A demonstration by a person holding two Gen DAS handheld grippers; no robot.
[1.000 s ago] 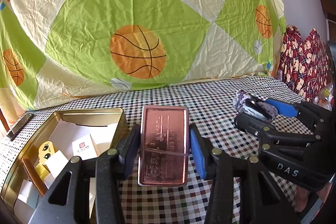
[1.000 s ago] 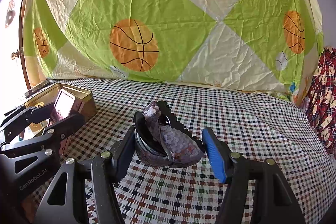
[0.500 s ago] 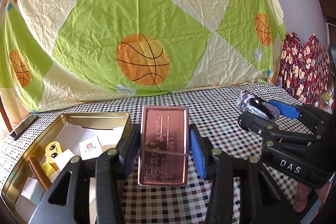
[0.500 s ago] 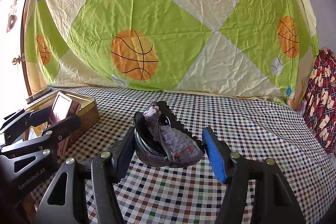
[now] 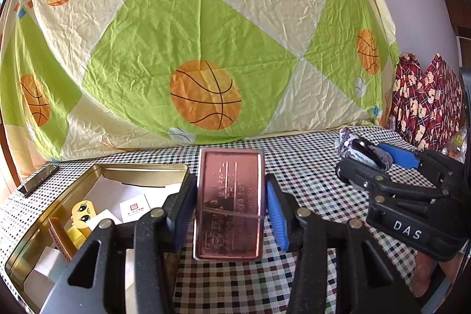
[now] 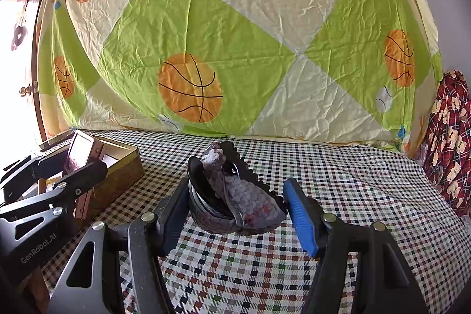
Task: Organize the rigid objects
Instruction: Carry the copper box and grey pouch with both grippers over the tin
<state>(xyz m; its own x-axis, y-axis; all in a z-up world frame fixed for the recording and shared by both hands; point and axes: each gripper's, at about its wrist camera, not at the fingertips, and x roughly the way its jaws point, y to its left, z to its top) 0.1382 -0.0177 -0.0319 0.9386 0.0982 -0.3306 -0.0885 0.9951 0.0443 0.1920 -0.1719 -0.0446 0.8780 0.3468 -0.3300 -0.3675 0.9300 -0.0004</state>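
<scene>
My left gripper (image 5: 231, 209) is shut on a copper-coloured metal case (image 5: 229, 205), held upright above the checked tablecloth beside an open gold tin (image 5: 97, 175). The tin holds small white boxes and a yellow figure (image 5: 81, 214). My right gripper (image 6: 237, 203) is shut on a black hair claw clip covered in purple-grey fabric (image 6: 235, 193), held low over the cloth. The right gripper also shows in the left wrist view (image 5: 371, 158), and the left gripper with the case shows in the right wrist view (image 6: 73, 164).
A basketball-print sheet (image 5: 206, 49) hangs behind the table. A dark flat bar (image 5: 38, 178) lies left of the tin. Red patterned fabric (image 5: 426, 102) sits at the far right edge.
Both grippers have tilted upward a little, so the table sits lower in both views. The case and the clip stay held.
</scene>
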